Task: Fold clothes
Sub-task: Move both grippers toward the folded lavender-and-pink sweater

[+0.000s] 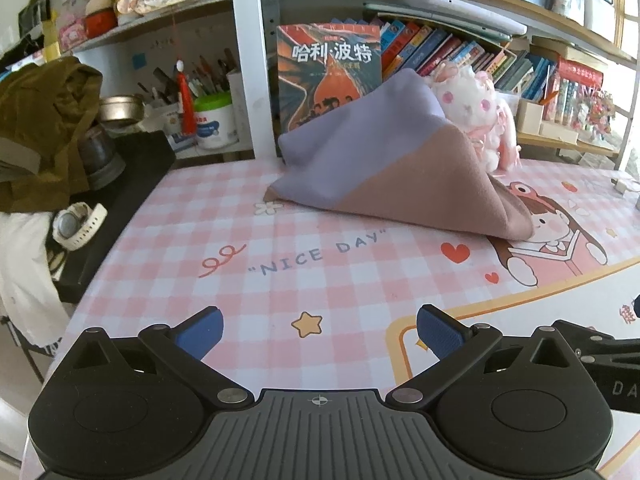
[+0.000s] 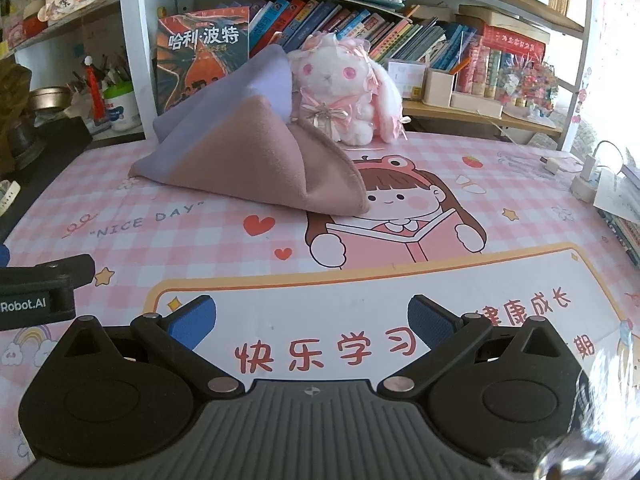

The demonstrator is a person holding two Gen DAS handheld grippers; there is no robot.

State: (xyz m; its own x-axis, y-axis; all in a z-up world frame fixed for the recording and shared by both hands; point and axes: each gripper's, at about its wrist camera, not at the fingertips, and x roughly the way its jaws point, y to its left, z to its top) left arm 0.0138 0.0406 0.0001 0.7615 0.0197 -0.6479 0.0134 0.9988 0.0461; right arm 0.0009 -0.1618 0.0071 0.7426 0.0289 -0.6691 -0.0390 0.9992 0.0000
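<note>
The left gripper (image 1: 319, 330) is hovering low over the near part of the pink checked desk mat (image 1: 248, 280), its blue-padded fingers (image 1: 200, 334) spread wide with nothing between them. The right gripper (image 2: 311, 322) is sitting just beside it over the white printed panel of the mat, its fingers (image 2: 434, 324) likewise wide apart and empty — each tool's black body is showing at the edge of the other's view. The cloth (image 1: 384, 168), lilac on its upper part and dusty pink below, is lying toward the back of the mat in a loose peaked heap, its top leaning against an upright book (image 1: 328, 68) and a white plush rabbit (image 2: 340, 88) at the foot of the shelves. Its lower pink hem is resting on the mat and curling into a rounded fold at the right, overlapping the cartoon girl print (image 2: 396, 216); its left corner is lying flat near a small flower print. Between the grippers and the cloth a broad stretch of bare mat is lying open. At the left edge a black stand (image 1: 120, 208) with a white watch (image 1: 78, 224) on it is bordering the mat, and at the far right a white charger with its cable (image 2: 584, 176) is sitting near the edge — both well apart from the cloth.
</note>
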